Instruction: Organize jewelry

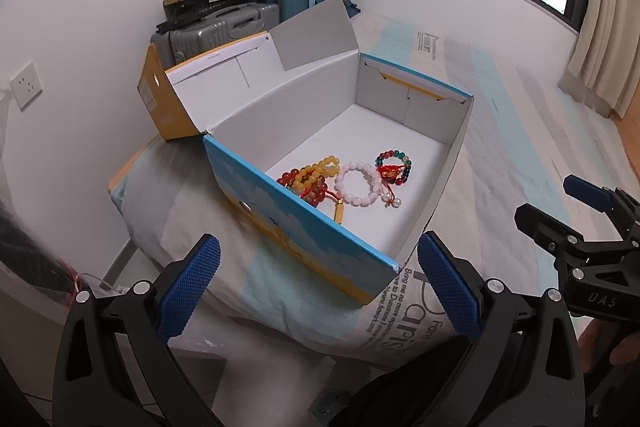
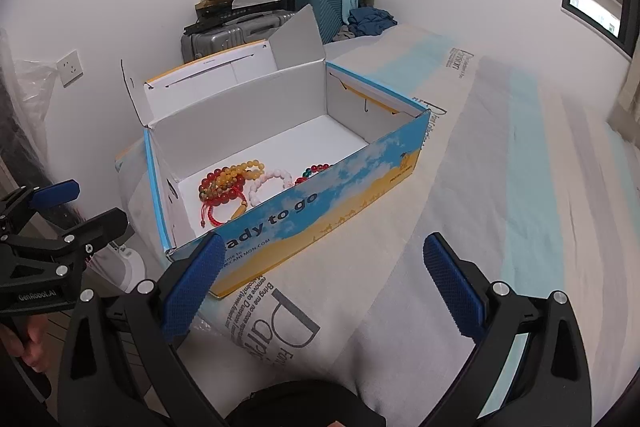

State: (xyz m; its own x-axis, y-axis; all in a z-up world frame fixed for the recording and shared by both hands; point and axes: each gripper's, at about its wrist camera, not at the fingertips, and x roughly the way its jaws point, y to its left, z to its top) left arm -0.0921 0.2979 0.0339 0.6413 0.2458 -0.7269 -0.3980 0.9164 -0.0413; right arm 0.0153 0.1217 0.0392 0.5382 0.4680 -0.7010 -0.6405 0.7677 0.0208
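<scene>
Your left gripper (image 1: 318,283) gapes wide and empty before the box (image 1: 320,227) on the bed (image 1: 520,131); the bracelets (image 1: 356,179) lie heaped inside, light, slippery, likely to tangle, so pinch one strand. In the right view, your right gripper (image 2: 322,287) is equally wide, and the box's near wall (image 2: 300,215) bars a straight reach.

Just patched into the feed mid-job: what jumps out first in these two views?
The open shoe box on the bed draws the eye, its lid folded back toward the wall. At its near end lie the bracelets: a red and yellow bead bundle, a white bead bracelet beside it, and a multicolored one to its right. Both the left gripper and right gripper hover in front of the box, jaws wide apart and empty.
</scene>
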